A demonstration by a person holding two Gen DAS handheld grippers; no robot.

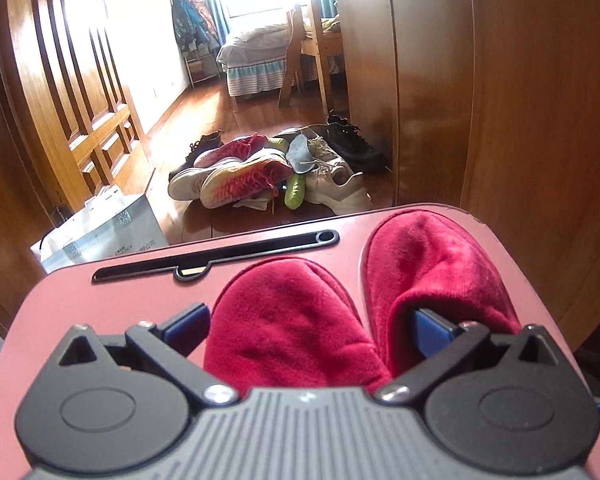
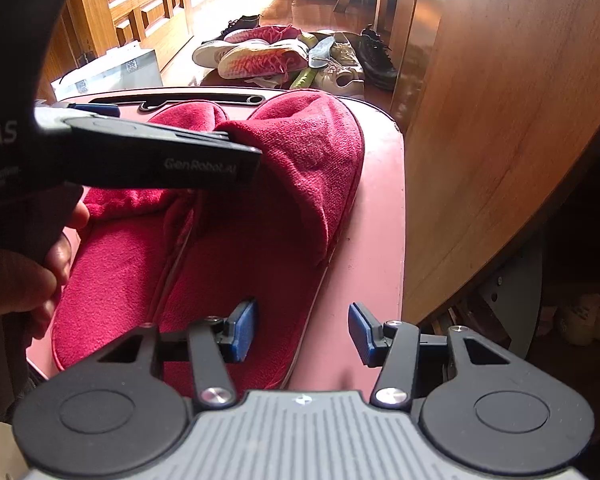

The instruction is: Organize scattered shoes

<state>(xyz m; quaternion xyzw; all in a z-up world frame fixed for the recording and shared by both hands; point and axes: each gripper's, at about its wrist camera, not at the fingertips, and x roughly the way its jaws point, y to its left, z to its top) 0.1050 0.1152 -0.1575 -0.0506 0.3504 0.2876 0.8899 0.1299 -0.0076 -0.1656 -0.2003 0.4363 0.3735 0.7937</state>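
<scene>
Already, left wrist view: two red slippers (image 1: 340,300) lie side by side on the pink worktop (image 1: 100,320). Left gripper (image 1: 312,320) fingers straddle the nearer slipper's toe w/ one blue pad tucked into the other's opening; can't tell if clenched. Shoe pile (image 1: 276,172) on the floor beyond, unsorted. Right wrist view: right gripper (image 2: 302,336) fingers released, nothing between, at the slippers' heel end. One pair placed; judging by the pile, most work remains.
</scene>
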